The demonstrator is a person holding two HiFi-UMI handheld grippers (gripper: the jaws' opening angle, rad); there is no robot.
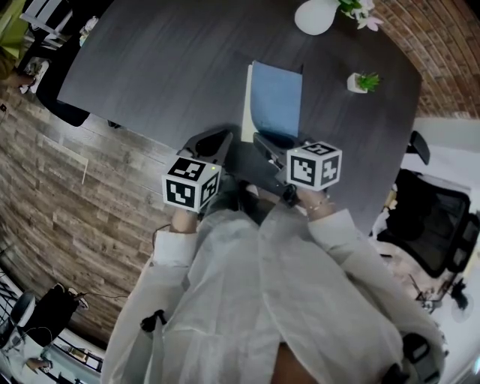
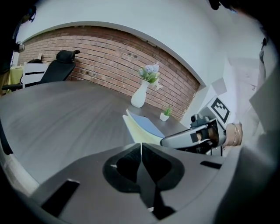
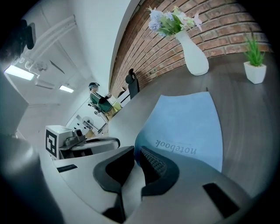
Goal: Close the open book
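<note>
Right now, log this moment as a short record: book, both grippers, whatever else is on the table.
cover: blue, near end raised, not yet flat
pages: cream, showing along the cover's left edge
right gripper: shut on the cover's near corner
left gripper: shut, nothing between its jaws, just left of the pages
table: dark wood grain
vase: white, with flowers, far edge
plant: small, white pot, right of the cover

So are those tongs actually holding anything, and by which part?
The right tongs pinch the notebook by the near edge of its blue cover. The left tongs are shut on nothing.
</note>
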